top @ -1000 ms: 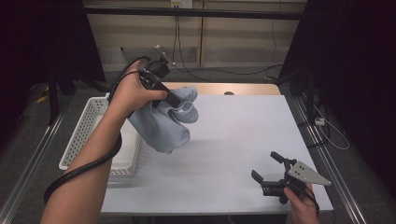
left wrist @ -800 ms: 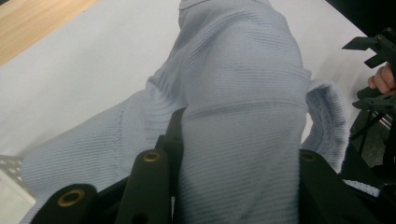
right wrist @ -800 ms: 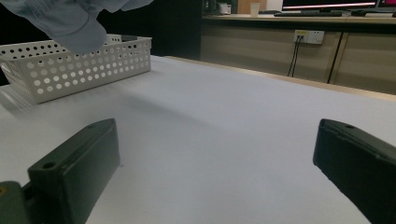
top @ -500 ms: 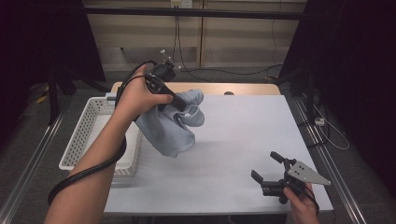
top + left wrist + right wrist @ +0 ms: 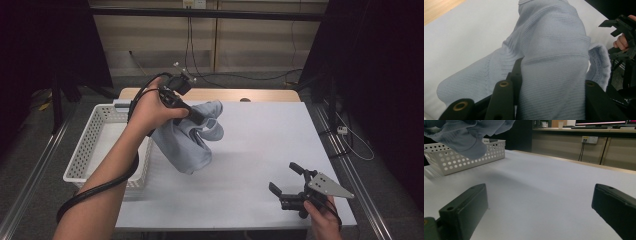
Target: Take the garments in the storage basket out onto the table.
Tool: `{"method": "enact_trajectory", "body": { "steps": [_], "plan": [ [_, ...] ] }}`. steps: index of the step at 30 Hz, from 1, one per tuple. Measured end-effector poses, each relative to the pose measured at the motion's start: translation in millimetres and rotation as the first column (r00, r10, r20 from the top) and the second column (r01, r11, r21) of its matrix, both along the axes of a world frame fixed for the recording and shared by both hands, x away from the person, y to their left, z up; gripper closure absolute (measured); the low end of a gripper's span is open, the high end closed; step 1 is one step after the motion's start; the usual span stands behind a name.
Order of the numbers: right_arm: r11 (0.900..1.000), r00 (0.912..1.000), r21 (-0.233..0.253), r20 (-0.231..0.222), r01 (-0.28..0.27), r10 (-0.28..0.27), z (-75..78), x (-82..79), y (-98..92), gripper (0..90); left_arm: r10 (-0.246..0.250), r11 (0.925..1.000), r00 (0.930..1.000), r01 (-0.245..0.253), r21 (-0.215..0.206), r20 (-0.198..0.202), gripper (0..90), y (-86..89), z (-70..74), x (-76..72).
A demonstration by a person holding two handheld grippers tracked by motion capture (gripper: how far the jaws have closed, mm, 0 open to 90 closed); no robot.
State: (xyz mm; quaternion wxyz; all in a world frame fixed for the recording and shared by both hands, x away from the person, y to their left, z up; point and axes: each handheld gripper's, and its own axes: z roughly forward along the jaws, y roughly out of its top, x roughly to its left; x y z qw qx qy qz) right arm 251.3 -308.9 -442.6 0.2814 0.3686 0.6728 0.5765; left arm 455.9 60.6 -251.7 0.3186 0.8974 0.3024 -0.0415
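Overhead, high view: pale blue knit garment (image 5: 192,135) hung clear of the table (image 5: 260,150), just right of the white basket (image 5: 100,145), pinched by the left gripper (image 5: 196,118).
Left gripper view: jaws clamped on a thick fold; soft, light, likely to droop; best gripped at a ribbed edge.
Right gripper view: right gripper (image 5: 541,212) low, jaws wide, empty, well apart from basket.

The cloth (image 5: 187,142) is showing pale blue with a fine ribbed knit, the basket (image 5: 90,150) is looking white and dotted with round holes, the surface (image 5: 260,150) is looking plain white, and both grippers' fingers (image 5: 465,211) are looking black.
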Motion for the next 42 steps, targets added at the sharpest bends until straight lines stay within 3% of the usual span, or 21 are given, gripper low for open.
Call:
{"method": "enact_trajectory", "body": {
  "steps": [14, 28, 42],
  "plan": [
    [1.0, 1.0, -0.004, 0.001, -0.002, 0.002, -0.3, 0.4, 0.5, 0.5, -0.011, 0.9994, 0.9998, 0.012, -0.032, 0.013, 62.5, -0.5, -20.4, -2.4],
    [1.0, 1.0, -0.005, 0.0, -0.006, 0.006, -0.6, 0.7, 0.8, 0.5, -0.021, 0.9982, 0.9998, 0.021, -0.055, 0.001, 63.9, -6.5, -38.5, -4.1],
    [1.0, 1.0, -0.007, 0.0, -0.003, 0.003, -0.9, 2.2, 0.2, 0.5, -0.039, 0.9977, 0.9992, 0.039, -0.056, 0.005, 63.6, -17.3, -55.5, -1.9]
  ]
}}
